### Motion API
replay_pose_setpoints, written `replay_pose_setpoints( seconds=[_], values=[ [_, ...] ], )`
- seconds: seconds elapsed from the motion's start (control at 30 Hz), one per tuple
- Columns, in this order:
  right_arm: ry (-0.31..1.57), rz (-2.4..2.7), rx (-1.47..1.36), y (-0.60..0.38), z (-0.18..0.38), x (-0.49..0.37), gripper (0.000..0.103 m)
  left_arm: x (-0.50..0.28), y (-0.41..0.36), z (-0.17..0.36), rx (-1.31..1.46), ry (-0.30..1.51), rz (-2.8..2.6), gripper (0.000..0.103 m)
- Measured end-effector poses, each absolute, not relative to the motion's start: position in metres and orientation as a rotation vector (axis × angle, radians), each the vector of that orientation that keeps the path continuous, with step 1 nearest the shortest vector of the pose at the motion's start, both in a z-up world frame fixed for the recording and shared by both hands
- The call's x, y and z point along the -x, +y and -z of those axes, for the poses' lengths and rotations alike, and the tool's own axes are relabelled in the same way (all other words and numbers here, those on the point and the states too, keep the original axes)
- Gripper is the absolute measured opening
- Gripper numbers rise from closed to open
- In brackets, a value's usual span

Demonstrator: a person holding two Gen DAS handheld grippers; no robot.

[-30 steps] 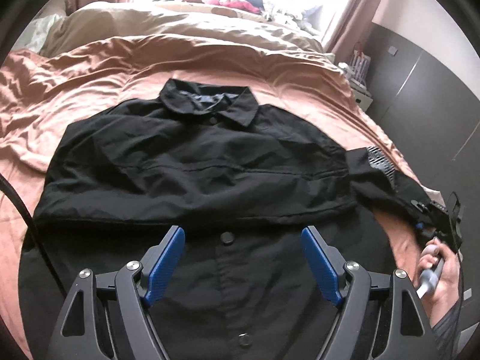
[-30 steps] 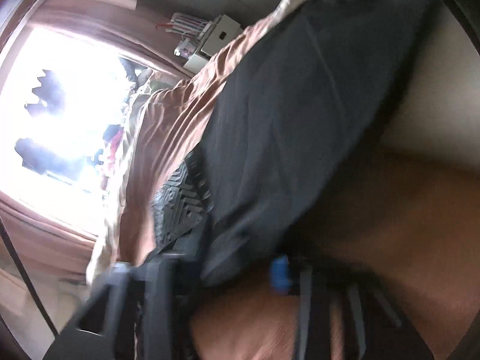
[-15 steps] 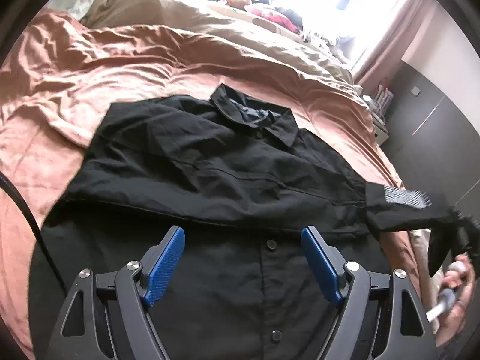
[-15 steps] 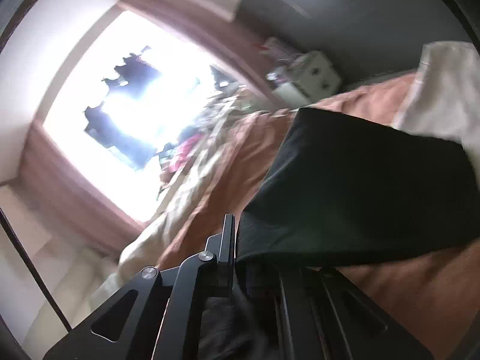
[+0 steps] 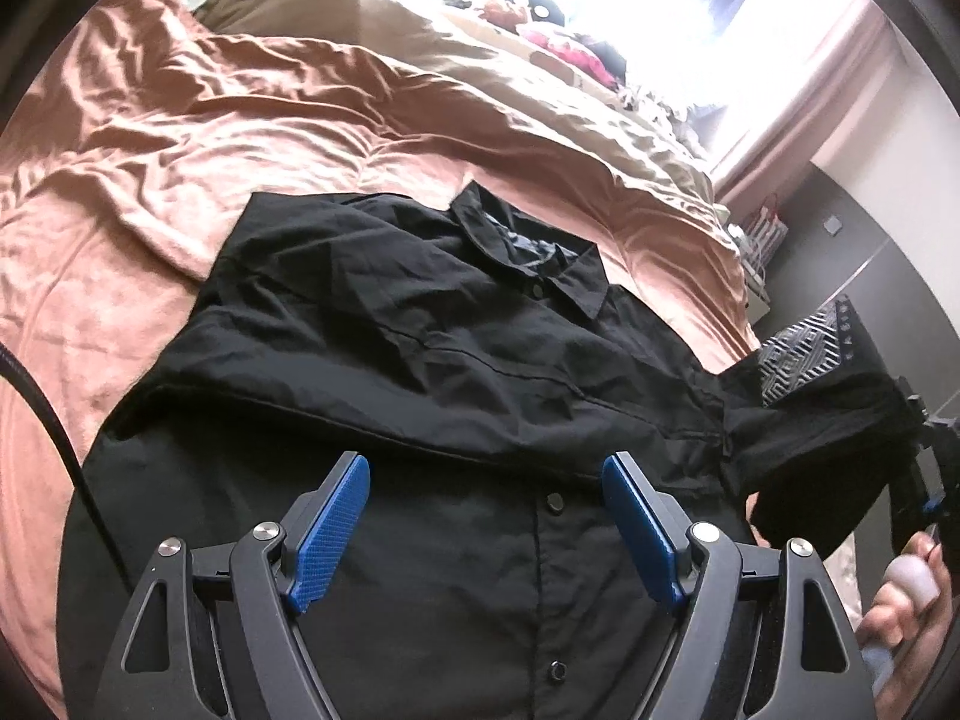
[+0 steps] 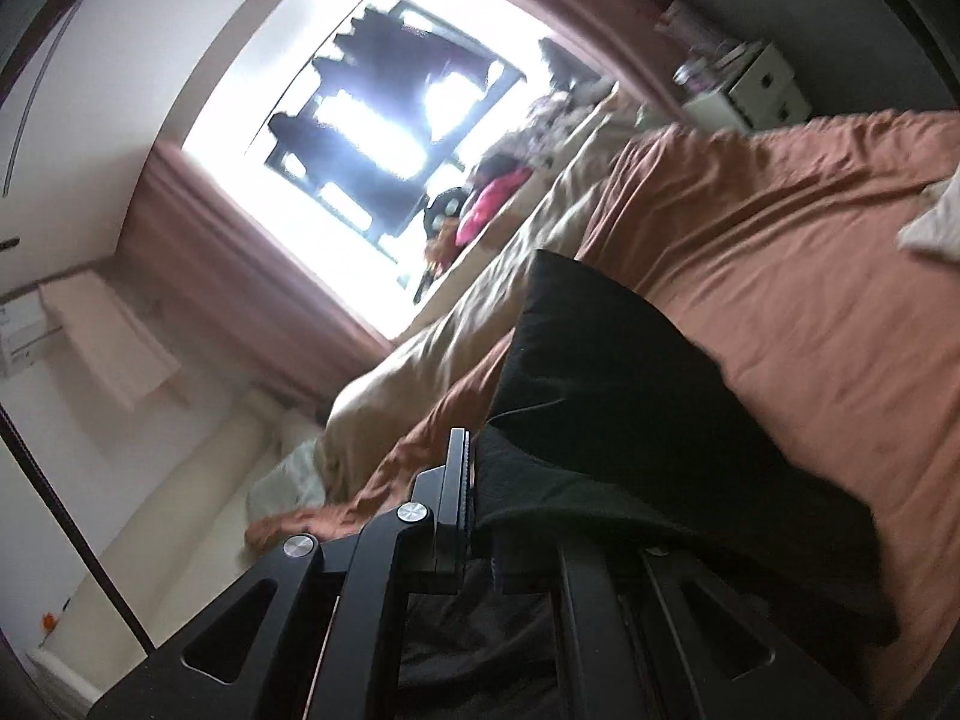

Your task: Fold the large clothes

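Shirt (image 5: 420,396) lying on bed (image 5: 150,180), one sleeve already folded across chest. Right gripper (image 6: 474,516) pinching other sleeve (image 5: 828,456), lifting it. Left gripper (image 5: 486,528) hovering, jaws apart. Body folds remaining.

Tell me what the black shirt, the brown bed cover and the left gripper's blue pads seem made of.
Black shirt: thin matte woven cloth, probably cotton or a blend; it creases finely.
Brown bed cover: soft fabric with a slight sheen, rumpled.
Left gripper pads: likely rubber or plastic, finely dotted.
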State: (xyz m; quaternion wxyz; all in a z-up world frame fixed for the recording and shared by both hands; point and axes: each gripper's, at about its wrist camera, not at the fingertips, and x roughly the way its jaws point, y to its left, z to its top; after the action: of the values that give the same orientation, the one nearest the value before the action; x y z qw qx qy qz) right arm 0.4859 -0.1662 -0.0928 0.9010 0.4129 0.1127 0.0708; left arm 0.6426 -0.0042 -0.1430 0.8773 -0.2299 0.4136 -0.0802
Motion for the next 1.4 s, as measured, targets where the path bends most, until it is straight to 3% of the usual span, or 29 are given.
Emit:
replay_pose_setpoints(
  seconds=[0.2, 0.4, 0.5, 0.57, 0.6, 0.63, 0.67, 0.73, 0.77, 0.9, 1.13, 1.23, 1.33, 1.37, 1.4],
  values=[
    [0.394, -0.212, -0.86, -0.179, 0.118, -0.53, 0.002, -0.64, 0.019, 0.149, 0.543, 0.858, 0.129, 0.081],
    [0.698, -0.146, -0.874, -0.177, 0.155, -0.594, 0.003, -0.641, 0.033, 0.155, 0.595, 0.854, 0.096, 0.081],
    [0.857, -0.107, -0.958, -0.185, 0.177, -0.614, 0.003, -0.643, 0.032, 0.158, 0.594, 0.861, 0.1, 0.081],
    [0.863, -0.118, -1.039, -0.197, 0.179, -0.615, 0.006, -0.644, 0.032, 0.16, 0.595, 0.863, 0.101, 0.081],
    [0.853, -0.123, -1.061, -0.202, 0.174, -0.615, 0.01, -0.645, 0.032, 0.161, 0.595, 0.866, 0.101, 0.081],
    [0.843, -0.12, -1.077, -0.208, 0.166, -0.612, 0.028, -0.645, 0.03, 0.162, 0.594, 0.869, 0.101, 0.081],
    [0.823, -0.128, -1.094, -0.212, 0.16, -0.61, 0.055, -0.644, 0.028, 0.162, 0.593, 0.873, 0.105, 0.081],
    [0.769, -0.157, -1.131, -0.219, 0.146, -0.603, 0.077, -0.643, 0.025, 0.161, 0.594, 0.875, 0.11, 0.081],
    [0.757, -0.142, -1.128, -0.223, 0.138, -0.599, 0.077, -0.642, 0.024, 0.159, 0.596, 0.87, 0.113, 0.081],
    [0.708, -0.045, -1.159, -0.246, 0.119, -0.574, 0.077, -0.635, 0.014, 0.149, 0.587, 0.844, 0.123, 0.081],
    [0.663, 0.176, -1.368, -0.279, 0.135, -0.523, 0.075, -0.612, -0.013, 0.152, 0.525, 0.818, 0.13, 0.081],
    [0.593, 0.282, -1.314, -0.287, 0.119, -0.51, 0.058, -0.61, -0.017, 0.159, 0.49, 0.856, 0.119, 0.081],
    [0.527, 0.314, -1.244, -0.291, 0.1, -0.511, 0.031, -0.607, -0.004, 0.156, 0.508, 0.826, 0.086, 0.081],
    [0.506, 0.307, -1.208, -0.291, 0.093, -0.516, 0.016, -0.607, 0.002, 0.156, 0.521, 0.82, 0.077, 0.081],
    [0.49, 0.289, -1.182, -0.284, 0.088, -0.518, 0.01, -0.607, 0.007, 0.156, 0.536, 0.816, 0.07, 0.081]
  ],
)
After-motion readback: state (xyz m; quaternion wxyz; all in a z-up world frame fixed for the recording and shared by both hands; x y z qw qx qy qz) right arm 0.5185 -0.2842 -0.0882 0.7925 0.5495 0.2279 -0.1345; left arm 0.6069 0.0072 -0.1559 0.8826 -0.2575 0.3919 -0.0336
